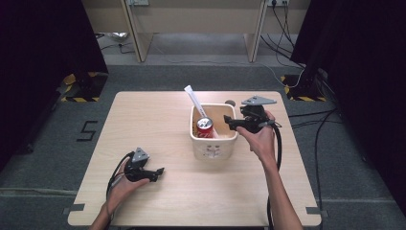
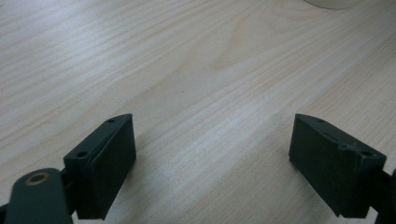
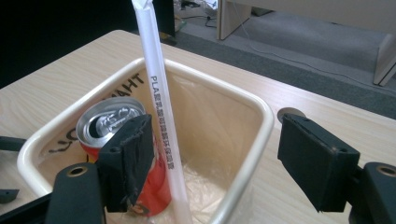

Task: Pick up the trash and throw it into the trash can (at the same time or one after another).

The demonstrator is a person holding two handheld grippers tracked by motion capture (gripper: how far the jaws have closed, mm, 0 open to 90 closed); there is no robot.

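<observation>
Right gripper view shows the right gripper (image 3: 212,163) with jaws apart, straddling the bin (image 3: 261,140) rim; the straw (image 3: 161,116) and can (image 3: 109,123) stand inside, beside the left-hand jaw, untouched. Left gripper (image 2: 212,163) jaws gape over bare desk (image 2: 196,70), the bin well ahead.

A light wooden table (image 1: 158,143) is standing on grey carpet, and a person's forearms are coming in from its near edge. The left gripper (image 1: 158,171) is resting low on the near left of the tabletop, pointing right, well apart from everything else. Near the middle, a cream bin (image 1: 213,143) is holding an upright red can (image 1: 205,127) and a long white wrapped straw (image 1: 195,101) that is leaning up and out over the far rim. The right gripper (image 1: 229,121) is hovering at the bin's right rim, pointing left, with its jaws standing apart over the rim.
</observation>
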